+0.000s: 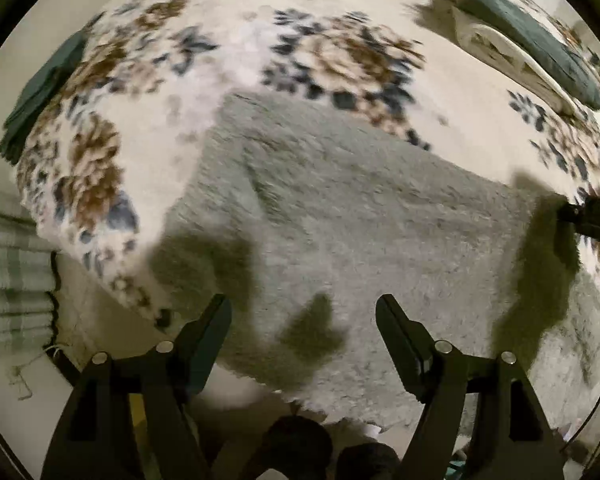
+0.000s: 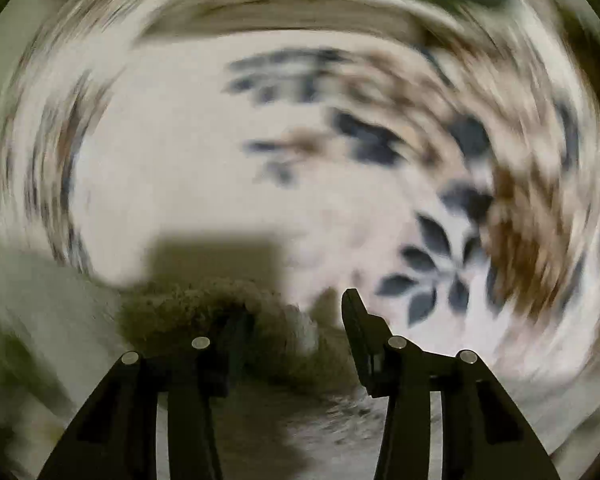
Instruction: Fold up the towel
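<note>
A fuzzy grey-green towel (image 1: 360, 216) lies spread flat on a floral blanket (image 1: 148, 92). My left gripper (image 1: 302, 310) hovers open above the towel's near edge, with nothing between its fingers. At the right rim of the left wrist view, my right gripper (image 1: 592, 220) sits at the towel's far right corner. In the right wrist view, which is heavily blurred, the right gripper (image 2: 294, 312) stands open. A raised fuzzy towel edge (image 2: 204, 300) covers the tip of its left finger and reaches into the gap. The right finger (image 2: 356, 320) is bare.
A folded dark green cloth (image 1: 40, 92) lies at the blanket's left edge. A teal pillow (image 1: 532, 40) and a white cloth (image 1: 500, 52) sit at the far right. A striped cloth (image 1: 12, 272) hangs at the left. Dark rounded shapes (image 1: 300, 448) are at the bottom.
</note>
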A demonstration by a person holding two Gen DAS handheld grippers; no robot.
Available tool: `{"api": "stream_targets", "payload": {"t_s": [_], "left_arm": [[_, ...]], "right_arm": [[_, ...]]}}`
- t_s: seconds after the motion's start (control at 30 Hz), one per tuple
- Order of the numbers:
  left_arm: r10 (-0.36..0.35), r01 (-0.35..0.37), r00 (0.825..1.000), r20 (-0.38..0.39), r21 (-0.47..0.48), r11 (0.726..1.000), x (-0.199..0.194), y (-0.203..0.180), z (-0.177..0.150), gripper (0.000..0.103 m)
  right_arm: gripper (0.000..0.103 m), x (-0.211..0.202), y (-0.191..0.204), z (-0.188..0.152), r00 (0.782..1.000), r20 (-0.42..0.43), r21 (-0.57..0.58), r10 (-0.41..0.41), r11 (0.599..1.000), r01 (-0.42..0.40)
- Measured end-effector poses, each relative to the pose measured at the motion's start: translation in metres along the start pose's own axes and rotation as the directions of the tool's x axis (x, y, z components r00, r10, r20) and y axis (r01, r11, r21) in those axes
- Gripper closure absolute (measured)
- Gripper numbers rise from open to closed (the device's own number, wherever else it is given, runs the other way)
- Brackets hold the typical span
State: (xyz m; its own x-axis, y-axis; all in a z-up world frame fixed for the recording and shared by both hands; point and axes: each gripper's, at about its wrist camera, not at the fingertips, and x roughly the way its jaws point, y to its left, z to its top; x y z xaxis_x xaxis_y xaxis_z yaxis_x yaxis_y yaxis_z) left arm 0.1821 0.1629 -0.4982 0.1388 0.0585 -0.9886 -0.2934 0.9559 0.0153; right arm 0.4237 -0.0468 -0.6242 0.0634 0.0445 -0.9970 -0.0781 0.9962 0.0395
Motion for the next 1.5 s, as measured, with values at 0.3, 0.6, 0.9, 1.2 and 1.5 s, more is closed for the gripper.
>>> {"api": "stream_targets", "payload": {"t_s": [0.3, 0.6, 0.9, 1.2, 1.5], "left_arm": [[-0.100, 0.102, 0.995, -0.020, 0.200, 0.975, 0.003, -0.083, 0.013, 0.030], [-0.056, 0.064, 0.998, -0.037, 0.304, 0.950, 0.056, -0.151, 0.044, 0.030], [-0.034, 0.031, 0.999, 0.005, 0.291, 0.956, 0.057, -0.158, 0.068, 0.030], [-0.089, 0.066, 0.994, 0.065, 0.300, 0.952, 0.000, -0.174, 0.040, 0.030], [-0.027, 0.016, 0.999, 0.017, 0.472, 0.881, 0.037, -0.245, 0.036, 0.030]], "right_arm": [[0.054, -0.055, -0.112, -0.089, 0.961, 0.047, 0.449, 0.273, 0.853, -0.265], [0.092, 0.002, -0.198, -0.153, 0.937, 0.123, 0.802, 0.326, 0.524, -0.287], [0.099, -0.013, -0.205, -0.115, 0.946, 0.131, 0.662, 0.298, 0.684, -0.307], [0.078, 0.002, -0.217, -0.142, 0.981, -0.065, 0.404, 0.183, 0.904, -0.142], [0.078, -0.023, -0.260, -0.164, 0.949, 0.066, 0.495, 0.310, 0.815, -0.301]]}}
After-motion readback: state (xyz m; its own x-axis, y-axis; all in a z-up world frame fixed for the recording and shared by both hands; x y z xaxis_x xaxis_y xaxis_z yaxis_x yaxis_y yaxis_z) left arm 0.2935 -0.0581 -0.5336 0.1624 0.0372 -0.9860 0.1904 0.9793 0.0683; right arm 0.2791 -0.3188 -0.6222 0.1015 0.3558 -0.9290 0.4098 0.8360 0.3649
